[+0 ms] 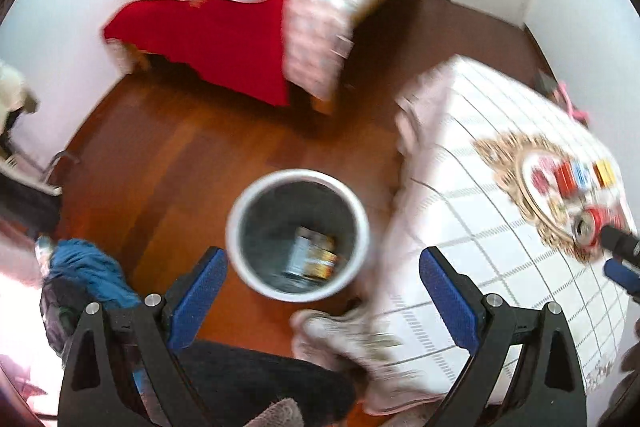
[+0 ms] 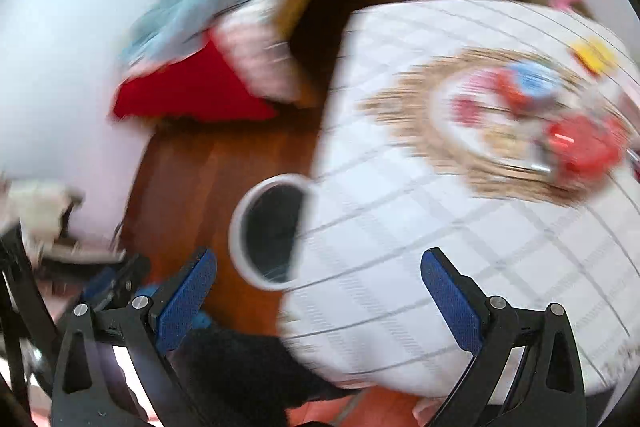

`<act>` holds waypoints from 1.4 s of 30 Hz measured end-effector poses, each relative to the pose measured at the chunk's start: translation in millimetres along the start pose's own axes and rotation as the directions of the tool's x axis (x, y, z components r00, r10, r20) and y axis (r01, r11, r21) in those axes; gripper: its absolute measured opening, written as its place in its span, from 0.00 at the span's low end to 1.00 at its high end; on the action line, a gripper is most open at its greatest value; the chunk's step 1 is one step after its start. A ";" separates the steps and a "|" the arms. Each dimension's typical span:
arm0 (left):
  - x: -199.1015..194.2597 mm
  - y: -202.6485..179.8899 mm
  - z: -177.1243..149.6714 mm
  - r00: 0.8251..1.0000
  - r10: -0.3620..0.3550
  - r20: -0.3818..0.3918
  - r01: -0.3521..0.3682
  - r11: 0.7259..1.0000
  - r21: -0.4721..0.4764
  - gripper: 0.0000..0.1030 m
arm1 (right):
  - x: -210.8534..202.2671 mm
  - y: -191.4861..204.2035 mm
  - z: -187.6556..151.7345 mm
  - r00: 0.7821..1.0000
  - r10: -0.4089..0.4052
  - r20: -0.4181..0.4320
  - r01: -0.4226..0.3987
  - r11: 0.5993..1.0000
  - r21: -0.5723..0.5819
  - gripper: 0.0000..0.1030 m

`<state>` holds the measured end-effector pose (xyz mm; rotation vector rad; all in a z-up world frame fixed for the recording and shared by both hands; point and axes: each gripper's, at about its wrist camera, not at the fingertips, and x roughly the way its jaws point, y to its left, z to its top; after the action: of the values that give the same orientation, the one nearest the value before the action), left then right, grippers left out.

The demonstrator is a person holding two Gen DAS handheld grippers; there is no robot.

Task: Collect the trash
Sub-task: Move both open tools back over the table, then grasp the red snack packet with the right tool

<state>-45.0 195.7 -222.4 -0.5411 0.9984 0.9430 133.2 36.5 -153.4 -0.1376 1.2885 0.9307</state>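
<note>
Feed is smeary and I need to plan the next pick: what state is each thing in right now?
Left tongs: open, empty, above the bin.
Right tongs: open, empty, over the table edge.
Trash bin: upright on the floor, open-topped, some packaging at the bottom.
Red can: lying on its side on the table.
Small cartons: on the table beyond the can; too blurred to say more.
Tablecloth: draped over the table.

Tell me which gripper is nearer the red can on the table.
Right. In the left wrist view the right gripper reaches in right beside the red can on the table. The left gripper hangs open over the bin on the floor.
</note>
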 end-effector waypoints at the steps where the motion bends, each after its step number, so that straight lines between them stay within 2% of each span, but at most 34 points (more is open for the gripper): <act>1: 12.8 -21.1 0.1 1.000 -0.011 -0.024 0.012 1.000 0.028 0.95 | -3.1 -24.4 5.6 1.000 -0.024 0.008 0.023 0.998 0.062 1.00; 4: 40.7 -73.5 -1.2 0.998 -0.022 -0.062 0.029 0.994 0.103 0.95 | -10.4 -88.6 19.2 0.997 -0.078 0.016 0.073 0.976 0.207 1.00; 8: 66.0 -131.3 0.1 0.996 -0.016 -0.086 0.034 0.978 0.207 0.95 | -29.9 -184.8 32.3 0.984 -0.173 0.041 0.143 0.908 0.393 1.00; 11: 72.5 -175.2 5.1 0.998 -0.009 -0.062 0.027 0.954 0.300 0.95 | -48.3 -250.9 39.2 0.961 -0.269 0.059 0.208 0.851 0.483 1.00; 14: 81.0 -217.7 10.9 1.000 0.014 -0.024 -0.004 0.920 0.392 0.95 | -52.2 -301.1 49.8 0.947 -0.315 0.062 0.239 0.821 0.519 1.00; 15: 82.8 -224.0 12.1 1.000 0.018 -0.021 -0.008 0.913 0.407 0.95 | -50.1 -312.0 53.5 0.946 -0.320 0.054 0.246 0.817 0.521 0.95; 16: 85.6 -233.9 12.6 1.000 0.022 -0.017 -0.013 0.905 0.424 0.95 | -46.1 -321.7 56.9 0.945 -0.323 0.045 0.253 0.815 0.521 0.84; 18: 89.3 -252.4 13.9 0.999 0.041 -0.006 -0.034 0.884 0.466 0.95 | -36.4 -333.3 66.6 0.943 -0.331 0.028 0.274 0.824 0.496 0.72; 20: 85.3 -261.5 15.6 0.999 0.037 0.003 -0.034 0.873 0.487 0.95 | -27.0 -337.6 74.8 0.943 -0.331 0.038 0.278 0.846 0.454 0.67; 21: 79.7 -265.0 16.2 1.000 0.025 0.009 -0.026 0.869 0.495 0.95 | -23.9 -336.5 77.4 0.941 -0.336 0.042 0.286 0.854 0.435 0.58; 22: 71.2 -269.8 17.3 1.000 0.001 0.018 -0.010 0.864 0.504 0.95 | -21.3 -335.7 79.1 0.940 -0.338 0.047 0.290 0.864 0.412 0.43; 23: 61.6 -274.1 18.5 0.999 -0.032 0.029 0.012 0.856 0.516 0.95 | -19.2 -338.8 79.4 0.942 -0.333 0.047 0.288 0.870 0.399 0.37; 24: 52.8 -279.5 18.6 0.997 -0.067 0.036 0.037 0.845 0.533 0.95 | -19.3 -338.4 78.0 0.942 -0.333 0.049 0.288 0.873 0.393 0.36; 26: 35.8 -296.3 19.9 0.986 -0.164 0.032 0.115 0.802 0.587 0.95 | -25.6 -336.1 69.4 0.945 -0.320 0.063 0.272 0.880 0.390 0.35; 27: 27.2 -307.3 18.4 0.975 -0.222 0.004 0.170 0.762 0.625 0.95 | -29.3 -334.5 64.5 0.948 -0.312 0.067 0.264 0.884 0.386 0.30; 28: 21.2 -320.6 17.0 0.965 -0.262 -0.033 0.217 0.718 0.661 0.95 | -33.2 -334.1 59.4 0.949 -0.306 0.070 0.258 0.886 0.385 0.29; 29: 18.2 -328.3 16.8 0.957 -0.283 -0.055 0.243 0.690 0.682 0.95 | -37.1 -334.3 53.4 0.951 -0.301 0.068 0.253 0.886 0.388 0.29; 30: 13.8 -342.0 14.5 0.946 -0.313 -0.084 0.277 0.642 0.715 0.95 | -39.2 -335.7 49.2 0.955 -0.291 0.066 0.243 0.887 0.393 0.29; 31: 10.3 -356.9 11.0 0.938 -0.330 -0.104 0.291 0.589 0.754 0.95 | -42.2 -336.4 42.9 0.959 -0.277 0.061 0.231 0.887 0.400 0.29; 32: 10.6 -365.9 10.1 0.936 -0.332 -0.114 0.291 0.553 0.780 0.95 | -43.8 -337.0 38.9 0.960 -0.273 0.053 0.230 0.886 0.403 0.29; 33: 12.0 -380.7 5.7 0.934 -0.327 -0.141 0.296 0.492 0.818 0.95 | -44.5 -338.2 34.7 0.963 -0.266 0.042 0.227 0.885 0.407 0.29; 36: 28.9 -413.1 -1.7 0.935 -0.276 -0.223 0.320 0.383 0.867 0.95 | -45.7 -342.8 27.8 0.965 -0.261 0.025 0.229 0.885 0.406 0.29; 39: 53.9 -430.6 -9.2 0.935 -0.203 -0.291 0.345 0.329 0.879 0.94 | -43.8 -350.5 25.0 0.967 -0.254 0.009 0.227 0.881 0.416 0.29; 41: 63.8 -436.8 -13.6 0.933 -0.178 -0.314 0.356 0.308 0.882 0.94 | -41.6 -354.9 23.5 0.968 -0.250 -0.001 0.227 0.878 0.422 0.29; 42: 68.1 -438.3 -15.5 0.931 -0.168 -0.325 0.362 0.306 0.881 0.93 | -40.6 -355.5 22.9 0.968 -0.249 -0.006 0.228 0.878 0.422 0.29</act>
<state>339.7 -10.9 -301.4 0.2352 1.3724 -0.1199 384.0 -200.1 -252.1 0.0630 1.3634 0.4271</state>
